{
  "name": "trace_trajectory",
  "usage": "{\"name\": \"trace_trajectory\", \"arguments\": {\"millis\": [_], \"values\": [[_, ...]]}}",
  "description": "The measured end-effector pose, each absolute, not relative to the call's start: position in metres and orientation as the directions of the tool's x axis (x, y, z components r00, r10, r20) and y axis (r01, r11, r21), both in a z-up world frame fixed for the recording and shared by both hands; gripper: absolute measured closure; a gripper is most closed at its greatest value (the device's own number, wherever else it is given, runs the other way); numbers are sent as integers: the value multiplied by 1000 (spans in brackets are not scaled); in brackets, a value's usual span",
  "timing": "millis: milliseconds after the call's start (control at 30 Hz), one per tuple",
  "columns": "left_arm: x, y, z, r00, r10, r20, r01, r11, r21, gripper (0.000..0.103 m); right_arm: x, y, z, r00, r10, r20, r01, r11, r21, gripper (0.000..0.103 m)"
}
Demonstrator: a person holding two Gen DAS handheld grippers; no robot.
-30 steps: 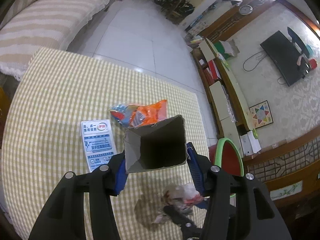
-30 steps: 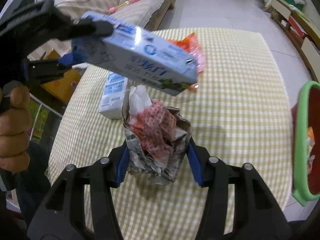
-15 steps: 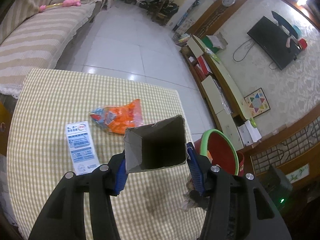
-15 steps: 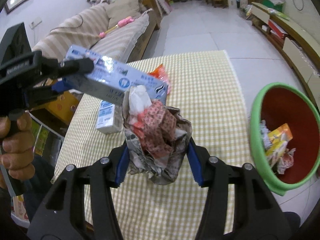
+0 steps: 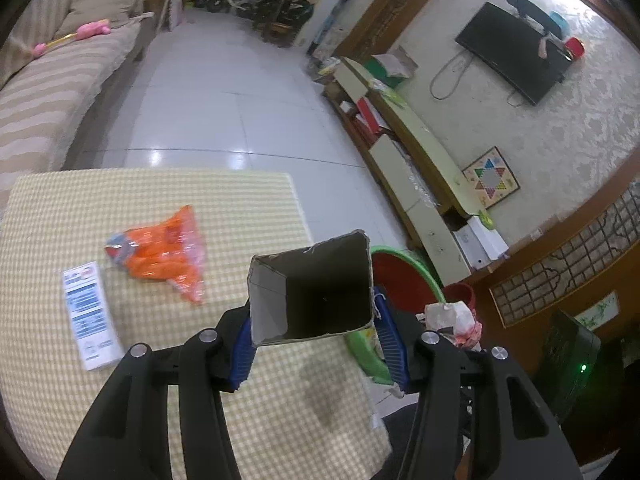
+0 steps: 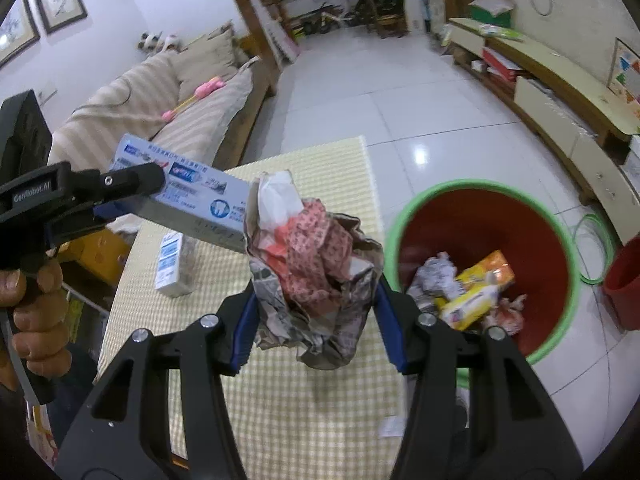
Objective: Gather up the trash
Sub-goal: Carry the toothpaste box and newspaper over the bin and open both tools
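My left gripper (image 5: 314, 344) is shut on an empty toothpaste box (image 5: 312, 286), open end toward the camera; the box also shows in the right wrist view (image 6: 188, 200). My right gripper (image 6: 314, 322) is shut on a crumpled wad of newspaper and red-white paper (image 6: 316, 264), held above the table's right edge. A red bin with a green rim (image 6: 484, 248) stands on the floor to the right, holding several pieces of trash. On the checked tablecloth (image 5: 240, 208) lie an orange snack wrapper (image 5: 160, 254) and a small white-blue carton (image 5: 90, 316).
A striped sofa (image 5: 48, 80) stands left of the table. A low TV cabinet (image 5: 412, 160) runs along the right wall. A smaller red bucket (image 6: 624, 284) stands right of the bin. White tiled floor (image 5: 224, 80) lies beyond the table.
Both grippers have moved toward the table's right edge with their loads. The red bin has come fully into the right wrist view, close beside the paper wad.
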State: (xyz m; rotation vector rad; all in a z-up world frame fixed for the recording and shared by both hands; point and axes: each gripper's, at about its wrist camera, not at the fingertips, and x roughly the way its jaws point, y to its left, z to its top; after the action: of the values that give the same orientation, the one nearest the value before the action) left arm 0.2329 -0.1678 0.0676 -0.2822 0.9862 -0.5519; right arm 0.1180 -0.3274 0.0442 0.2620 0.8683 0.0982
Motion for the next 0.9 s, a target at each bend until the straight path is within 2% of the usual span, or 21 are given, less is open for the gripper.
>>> {"name": "trace_trajectory", "arguments": {"millis": [367, 900], "values": [[237, -240, 75, 384, -596, -706, 400, 796, -454, 53, 107, -404, 58, 687, 95, -720, 150, 952, 268, 53], [247, -322, 73, 363, -567, -739, 490, 791, -366, 53, 106, -464, 28, 666, 51, -744, 257, 921, 293, 53]]}}
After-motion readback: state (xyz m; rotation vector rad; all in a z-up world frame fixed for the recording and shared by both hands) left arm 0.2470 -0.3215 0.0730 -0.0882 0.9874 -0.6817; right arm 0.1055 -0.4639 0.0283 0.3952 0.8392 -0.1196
